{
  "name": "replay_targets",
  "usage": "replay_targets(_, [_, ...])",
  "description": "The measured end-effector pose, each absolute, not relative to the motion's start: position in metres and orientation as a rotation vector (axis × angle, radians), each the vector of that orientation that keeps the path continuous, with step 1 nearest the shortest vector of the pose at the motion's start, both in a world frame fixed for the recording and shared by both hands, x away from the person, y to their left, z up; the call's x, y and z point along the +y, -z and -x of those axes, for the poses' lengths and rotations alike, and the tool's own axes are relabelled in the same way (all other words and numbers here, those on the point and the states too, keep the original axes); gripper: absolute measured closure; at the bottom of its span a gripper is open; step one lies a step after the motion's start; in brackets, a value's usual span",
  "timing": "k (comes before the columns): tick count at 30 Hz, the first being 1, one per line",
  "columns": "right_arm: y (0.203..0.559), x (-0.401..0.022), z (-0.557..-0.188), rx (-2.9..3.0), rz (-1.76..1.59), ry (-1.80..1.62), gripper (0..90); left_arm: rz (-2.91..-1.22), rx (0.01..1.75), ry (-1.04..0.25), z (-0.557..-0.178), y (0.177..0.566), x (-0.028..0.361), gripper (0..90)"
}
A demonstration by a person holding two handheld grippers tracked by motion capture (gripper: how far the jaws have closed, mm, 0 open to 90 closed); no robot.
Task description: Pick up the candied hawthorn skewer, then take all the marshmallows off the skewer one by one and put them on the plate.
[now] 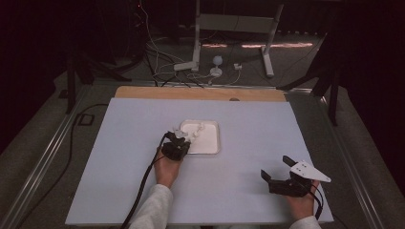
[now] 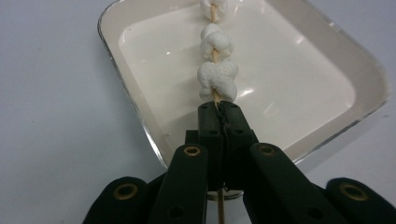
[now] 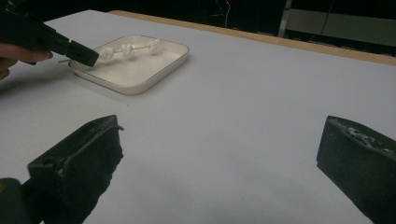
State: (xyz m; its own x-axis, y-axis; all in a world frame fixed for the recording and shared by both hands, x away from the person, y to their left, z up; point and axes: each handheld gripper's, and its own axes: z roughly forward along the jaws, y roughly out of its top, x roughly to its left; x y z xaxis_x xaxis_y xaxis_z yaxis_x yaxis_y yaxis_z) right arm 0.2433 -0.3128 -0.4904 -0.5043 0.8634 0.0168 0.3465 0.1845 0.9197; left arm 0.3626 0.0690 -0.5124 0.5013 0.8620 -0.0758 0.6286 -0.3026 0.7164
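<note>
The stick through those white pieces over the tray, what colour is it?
Pale tan wood; the skewer shows best in the left gripper view.

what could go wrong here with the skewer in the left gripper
1. The left hand-held gripper pinches the thin skewer near its bare end, so the stick could pivot or slip between the jaws when lifted.
2. The marshmallows sit loosely along the stick; a tilt might let them slide off into the tray.
3. The skewer hangs low over the tray; dragging it sideways could catch the rim and shift the tray.
</note>
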Motion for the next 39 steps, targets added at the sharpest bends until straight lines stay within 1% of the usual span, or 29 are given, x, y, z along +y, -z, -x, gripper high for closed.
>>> replay_targets(15, [0.485,-0.311,-0.245,1.908,-1.175,-1.350,0.0,-1.951,1.128,-0.407,-0.340,0.492,0.087,89.7])
replay_targets(28, [0.467,-0.290,-0.255,1.975,-1.127,-1.404,0.0,-1.919,1.097,-0.425,-0.326,0.481,0.098,89.7])
replay_targets(39, [0.458,-0.257,-0.289,2.026,-1.127,-1.493,0.0,-1.900,1.034,-0.425,-0.310,0.474,0.104,89.7])
